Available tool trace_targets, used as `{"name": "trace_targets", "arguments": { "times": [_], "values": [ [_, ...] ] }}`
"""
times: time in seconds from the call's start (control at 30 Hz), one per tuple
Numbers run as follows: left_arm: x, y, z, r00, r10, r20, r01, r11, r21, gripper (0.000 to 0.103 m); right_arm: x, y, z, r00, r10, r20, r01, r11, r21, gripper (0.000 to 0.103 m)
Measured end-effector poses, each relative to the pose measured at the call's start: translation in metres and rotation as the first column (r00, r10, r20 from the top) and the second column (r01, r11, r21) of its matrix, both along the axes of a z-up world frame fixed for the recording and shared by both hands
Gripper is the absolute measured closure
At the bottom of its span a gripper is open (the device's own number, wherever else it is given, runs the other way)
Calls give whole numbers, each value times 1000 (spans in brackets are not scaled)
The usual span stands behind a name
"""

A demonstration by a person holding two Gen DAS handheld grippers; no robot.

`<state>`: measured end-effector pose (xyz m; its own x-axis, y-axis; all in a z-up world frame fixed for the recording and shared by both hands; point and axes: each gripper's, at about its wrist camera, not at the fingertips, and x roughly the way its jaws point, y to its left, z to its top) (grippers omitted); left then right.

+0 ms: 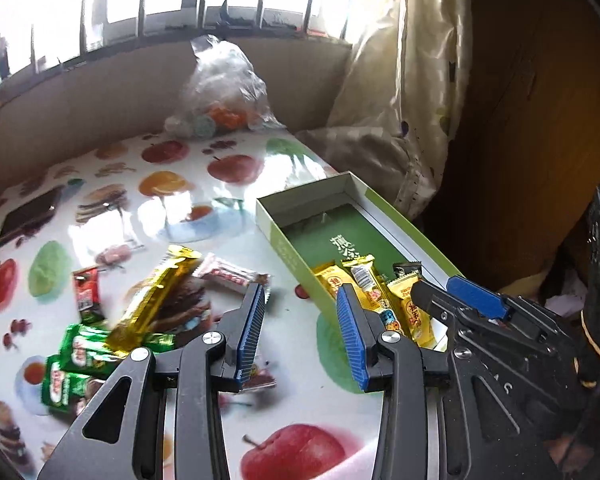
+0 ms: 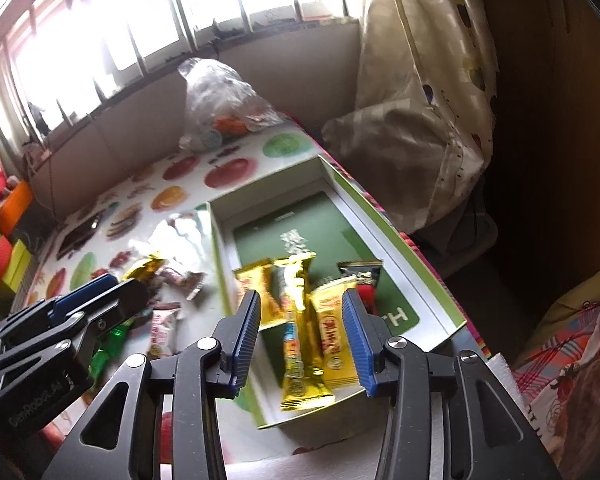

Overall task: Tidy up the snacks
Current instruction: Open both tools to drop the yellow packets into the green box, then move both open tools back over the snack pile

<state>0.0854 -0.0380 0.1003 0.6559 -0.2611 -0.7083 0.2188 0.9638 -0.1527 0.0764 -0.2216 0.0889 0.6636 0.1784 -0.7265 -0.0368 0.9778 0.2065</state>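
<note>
A green-and-white open box (image 1: 284,248) (image 2: 416,248) lies on the fruit-print table and holds several yellow and gold snack packs (image 2: 304,320) (image 1: 380,292) and a dark one (image 2: 360,270). My left gripper (image 1: 302,320) is open and empty above the table, just left of the box. Loose snacks lie to its left: a long gold bar (image 1: 156,300), green packs (image 1: 80,360), a red pack (image 1: 86,294), a pink-white pack (image 1: 230,276). My right gripper (image 2: 302,322) is open and empty over the box's near end, above the packs. It also shows in the left wrist view (image 1: 460,300).
A clear plastic bag (image 1: 224,92) with items sits at the table's far edge under the window. A curtain (image 1: 412,80) hangs right of the box. Coloured boxes (image 2: 4,240) stand at far left. The table's right edge runs along the box.
</note>
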Motion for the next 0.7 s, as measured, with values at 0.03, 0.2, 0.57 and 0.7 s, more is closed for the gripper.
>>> {"name": "trace_targets", "arguments": {
  "times": [0.03, 0.2, 0.57, 0.7],
  "values": [
    [-2, 1, 2, 1000, 5, 5, -5, 1000, 2, 64, -1, 2, 2, 1000, 3, 4, -3, 1000, 0, 61],
    [-10, 11, 8, 999, 24, 29, -24, 1000, 5, 64, -6, 12, 8, 1000, 21, 16, -21, 1000, 3, 61],
    [-21, 33, 14, 993, 92, 74, -97, 994, 57, 64, -7, 30, 13, 997, 62, 39, -63, 998, 29, 60],
    [-23, 44, 12, 991, 113, 70, -118, 991, 65, 64, -4, 43, 10, 994, 100, 38, -102, 994, 28, 60]
  ]
}}
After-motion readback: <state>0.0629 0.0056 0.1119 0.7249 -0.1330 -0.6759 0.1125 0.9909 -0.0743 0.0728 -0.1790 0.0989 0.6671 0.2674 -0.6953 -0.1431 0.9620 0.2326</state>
